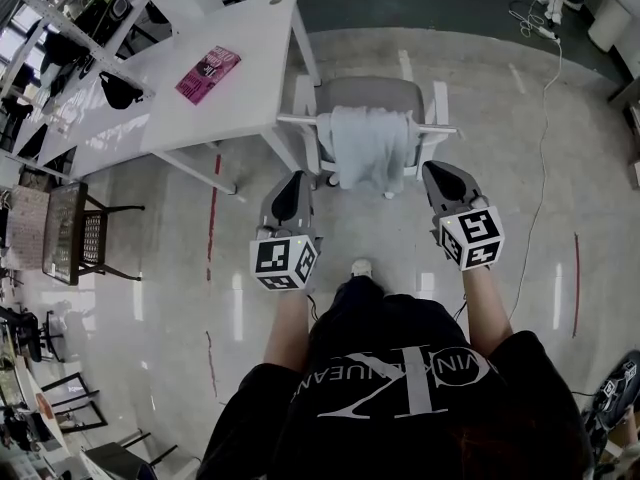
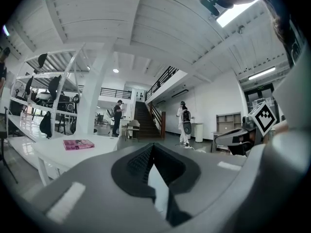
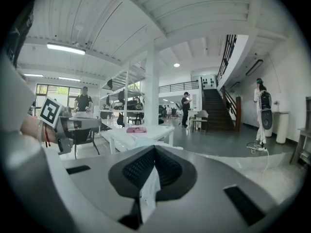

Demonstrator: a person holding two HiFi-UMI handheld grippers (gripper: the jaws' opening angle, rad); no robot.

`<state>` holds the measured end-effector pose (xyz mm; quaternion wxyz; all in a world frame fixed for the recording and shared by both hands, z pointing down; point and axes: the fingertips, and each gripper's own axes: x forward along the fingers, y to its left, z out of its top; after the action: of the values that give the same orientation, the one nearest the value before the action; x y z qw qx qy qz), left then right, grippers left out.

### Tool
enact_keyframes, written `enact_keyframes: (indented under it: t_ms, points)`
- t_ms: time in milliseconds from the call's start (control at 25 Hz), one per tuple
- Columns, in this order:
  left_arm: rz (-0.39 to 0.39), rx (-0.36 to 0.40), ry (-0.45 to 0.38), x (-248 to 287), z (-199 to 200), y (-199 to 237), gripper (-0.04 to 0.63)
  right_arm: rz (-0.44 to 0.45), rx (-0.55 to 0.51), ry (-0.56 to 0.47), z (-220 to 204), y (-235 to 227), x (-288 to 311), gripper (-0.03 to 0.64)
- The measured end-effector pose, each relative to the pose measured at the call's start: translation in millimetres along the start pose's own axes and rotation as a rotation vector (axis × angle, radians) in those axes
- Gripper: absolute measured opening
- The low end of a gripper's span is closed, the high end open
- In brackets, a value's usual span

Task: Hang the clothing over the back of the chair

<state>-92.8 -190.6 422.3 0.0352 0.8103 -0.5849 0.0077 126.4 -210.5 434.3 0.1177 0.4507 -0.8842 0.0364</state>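
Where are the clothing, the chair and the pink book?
clothing (image 1: 368, 153): head view, middle of the draped cloth.
chair (image 1: 372, 93): head view, the grey seat.
pink book (image 1: 207, 74): head view, centre of its cover.

Bright ceiling lights (image 3: 65, 49), glare on floor (image 1: 238, 313), fisheye edges, dark vignette

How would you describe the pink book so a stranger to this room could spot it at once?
Start at the white table, left of the chair with clothing over its back. The book lies flat on the tabletop, toward the side away from the chair. It is the only bright pink thing on that white top.
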Motion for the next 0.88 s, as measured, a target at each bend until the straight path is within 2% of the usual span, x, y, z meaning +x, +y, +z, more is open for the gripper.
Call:
enact_keyframes:
  t_ms: [880]
  points:
    - [0.032, 0.003, -0.016, -27, 3, 7, 0.011, 0.017, -0.010, -0.011, 2, 20, -6, 0.014]
